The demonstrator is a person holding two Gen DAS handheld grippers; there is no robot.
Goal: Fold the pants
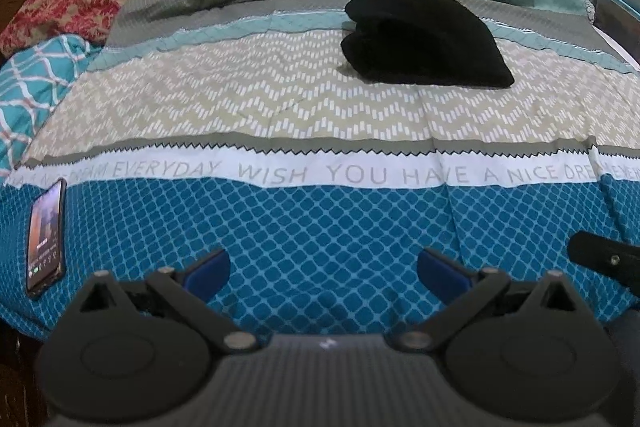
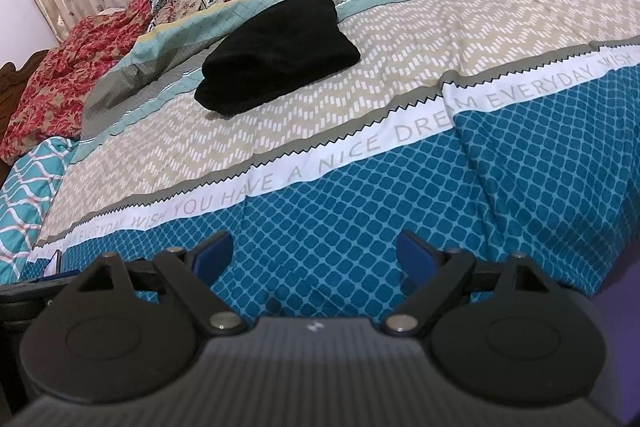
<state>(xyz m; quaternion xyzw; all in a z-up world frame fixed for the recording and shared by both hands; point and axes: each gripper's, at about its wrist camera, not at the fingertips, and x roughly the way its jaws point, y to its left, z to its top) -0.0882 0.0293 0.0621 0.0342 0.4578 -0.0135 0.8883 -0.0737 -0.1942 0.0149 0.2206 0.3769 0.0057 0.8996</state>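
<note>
Lying folded into a thick bundle, black pants (image 1: pixel 426 37) are seen mid-bed (image 1: pixel 320 219), well beyond both tools. The left tool (image 1: pixel 323 269) and right tool (image 2: pixel 315 254) are held spread, empty. Soft, limp cloth is best pinched at its edges.

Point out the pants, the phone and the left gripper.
pants (image 1: pixel 428 39): left wrist view, middle of the folded black bundle.
phone (image 1: pixel 46 235): left wrist view, centre of its lit screen.
left gripper (image 1: pixel 323 273): left wrist view, midway between the two blue fingertips, jaws open, nothing between them.
</note>
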